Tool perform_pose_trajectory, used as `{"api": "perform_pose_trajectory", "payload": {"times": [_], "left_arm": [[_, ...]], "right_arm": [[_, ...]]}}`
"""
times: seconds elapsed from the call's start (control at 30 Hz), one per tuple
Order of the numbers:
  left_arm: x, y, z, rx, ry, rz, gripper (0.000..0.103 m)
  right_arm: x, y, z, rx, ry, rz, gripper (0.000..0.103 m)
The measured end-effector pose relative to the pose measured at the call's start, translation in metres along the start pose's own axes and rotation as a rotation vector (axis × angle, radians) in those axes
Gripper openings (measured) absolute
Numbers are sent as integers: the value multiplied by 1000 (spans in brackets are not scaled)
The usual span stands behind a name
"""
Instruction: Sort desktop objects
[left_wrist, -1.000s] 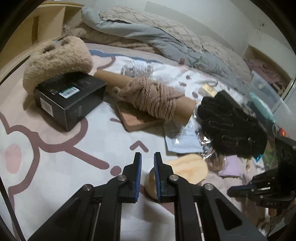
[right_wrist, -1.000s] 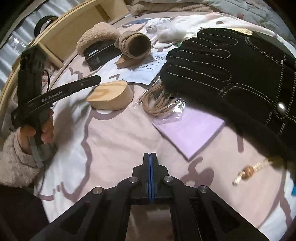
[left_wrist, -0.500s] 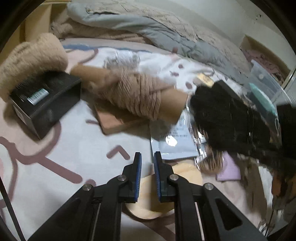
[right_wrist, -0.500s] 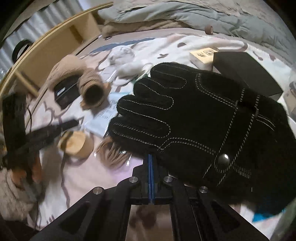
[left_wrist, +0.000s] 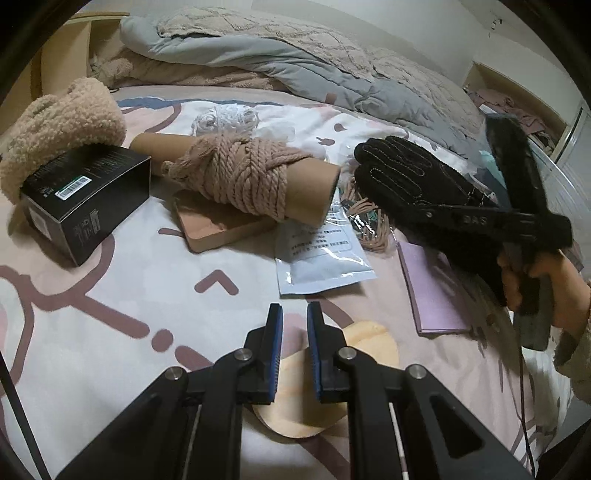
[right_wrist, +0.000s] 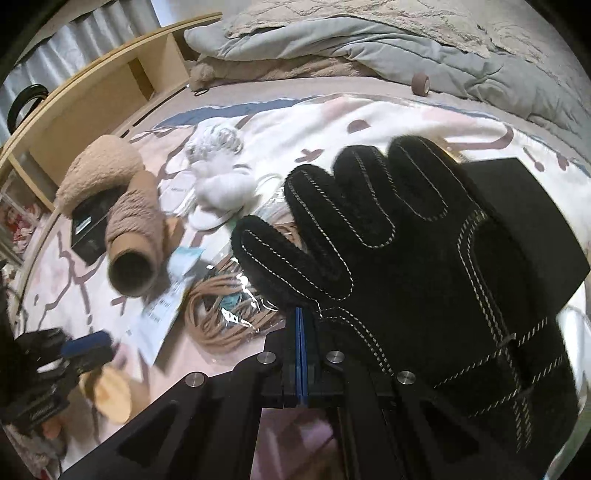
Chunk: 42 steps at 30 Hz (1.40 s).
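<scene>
Overhead, left gripper (left_wrist: 294, 314) hovers above a pale wooden block (left_wrist: 317, 387) on the patterned bedsheet (left_wrist: 110, 295); jaws narrow, nothing between them; right gripper (right_wrist: 300, 317) fully closed, empty, its tip at the edge of the black glove (right_wrist: 406, 258); glove lies over a coil of tan cord (right_wrist: 229, 317); rope-wrapped cardboard tube (left_wrist: 251, 177) rests beside a black box (left_wrist: 85, 199).

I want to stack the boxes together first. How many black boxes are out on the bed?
2. One black box with a barcode label sits at the left, partly under the fuzzy beige item. The other black box lies behind the black glove. More may be hidden beneath the glove.
</scene>
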<state>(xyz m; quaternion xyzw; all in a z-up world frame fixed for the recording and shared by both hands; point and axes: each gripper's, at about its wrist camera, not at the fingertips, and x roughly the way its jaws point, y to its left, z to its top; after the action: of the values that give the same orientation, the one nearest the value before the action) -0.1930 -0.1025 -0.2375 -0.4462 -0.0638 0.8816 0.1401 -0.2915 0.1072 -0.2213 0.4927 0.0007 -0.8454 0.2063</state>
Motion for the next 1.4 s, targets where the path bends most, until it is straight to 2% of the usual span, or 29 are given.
{"api": "perform_pose_trajectory", "payload": {"times": [0.13,0.2,0.4,0.43,0.53,0.7,0.73,0.77,0.83,0.9,1.0,1.07,1.2,1.33,1.4], "left_arm": [[-4,-10,-5,27,1,-9,14],[-8,-13,-7,38,-4,-18,14],[-13,-13,-9,29,-10,-37,14],[-13,-13,-9,29,-10,-34,14],[-11,-13,-9,12,-9,-18,14],[-8,-8,-7,-33,1,-11,14],[-9,-7,-6,-42,7,-12,20],[-11,-5,-5,-52,8,4,37],[-19,2,-5,-79,-6,22,59],[-30,11,-7,-111,-32,18,60],[-45,18,-11,-106,-27,23,60],[-50,20,-16,-81,13,29,60],[-54,17,-32,-35,70,-7,60],[-46,9,-43,7,126,9,60],[-40,6,-44,23,137,42,60]], "right_arm": [[6,5,-13,-41,35,-2,1],[1,13,-27,-109,32,-5,1],[-18,20,-62,-136,61,93,1],[-18,18,-69,-114,89,123,1],[-25,11,-88,-57,97,203,1],[-33,8,-102,-60,111,239,1],[-37,10,-107,-71,108,239,1],[-38,11,-108,-81,105,240,1],[-39,11,-111,-87,101,250,1],[-39,7,-112,-74,104,273,1],[-41,2,-115,-66,106,308,1],[-42,-3,-117,-54,105,327,1],[-44,-7,-120,-46,100,346,1],[-45,-6,-121,-52,96,342,1],[-45,-6,-121,-55,95,341,1]]}}
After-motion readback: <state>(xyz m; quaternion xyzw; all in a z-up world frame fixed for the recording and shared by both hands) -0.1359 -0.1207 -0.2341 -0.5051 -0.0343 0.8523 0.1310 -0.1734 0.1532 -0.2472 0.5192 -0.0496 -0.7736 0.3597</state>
